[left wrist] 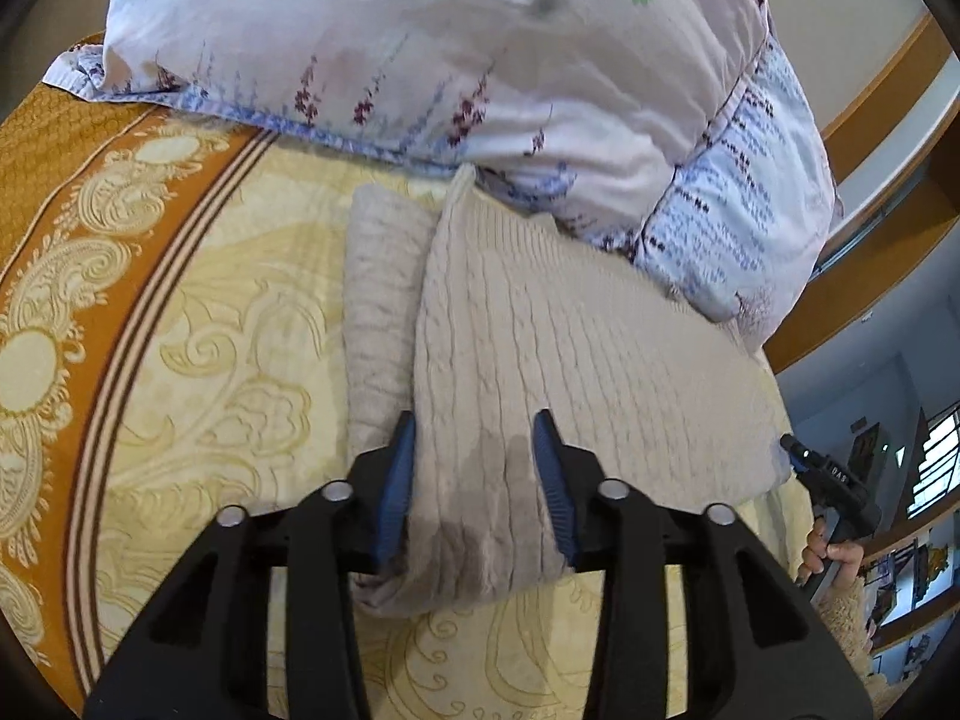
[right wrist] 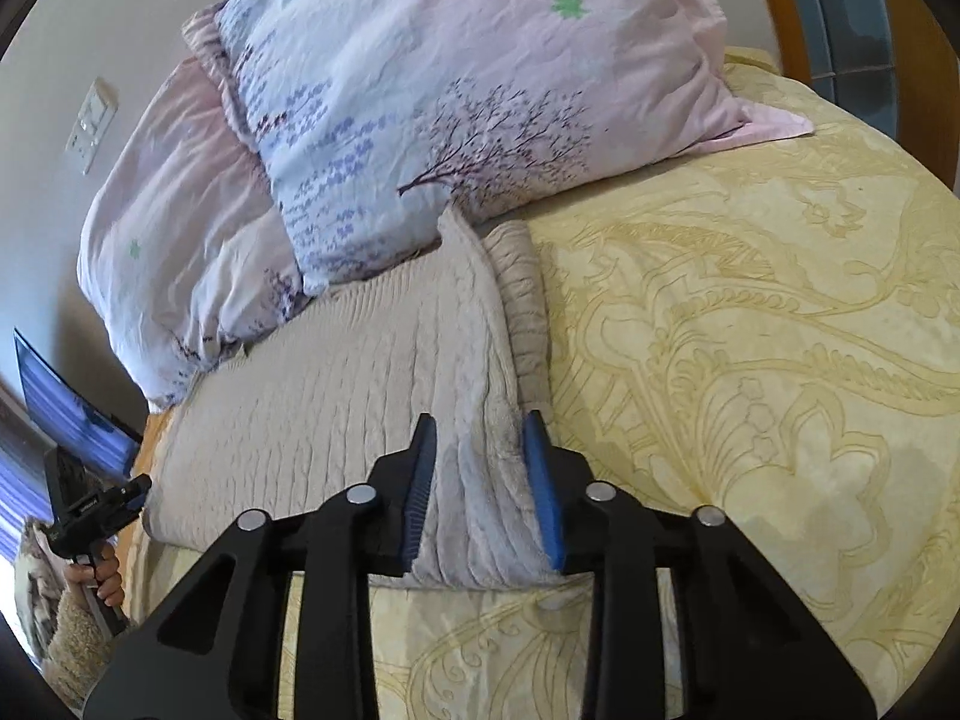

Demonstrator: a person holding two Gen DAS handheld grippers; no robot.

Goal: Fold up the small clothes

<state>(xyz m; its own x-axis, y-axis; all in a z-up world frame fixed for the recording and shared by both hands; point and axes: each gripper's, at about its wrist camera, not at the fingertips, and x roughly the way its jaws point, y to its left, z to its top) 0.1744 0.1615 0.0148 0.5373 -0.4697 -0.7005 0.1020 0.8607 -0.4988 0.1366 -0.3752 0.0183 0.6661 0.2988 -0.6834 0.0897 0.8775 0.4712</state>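
My beige knit sweater (left wrist: 540, 360) lies folded on the yellow bedspread (left wrist: 240, 360), its far edge against the floral pillows (left wrist: 450, 60). My left gripper (left wrist: 474, 450) and right gripper (right wrist: 480, 450) each straddle a near corner, jaws partly spread; whether the pads press the knit, I cannot tell.

Beige knitted garment (right wrist: 336, 384) being spread folded on the yellow patterned bed (right wrist: 750, 360), its near right edge being straddled by the right gripper (right wrist: 483, 480), floral pillows (right wrist: 420, 120) being leaned behind.
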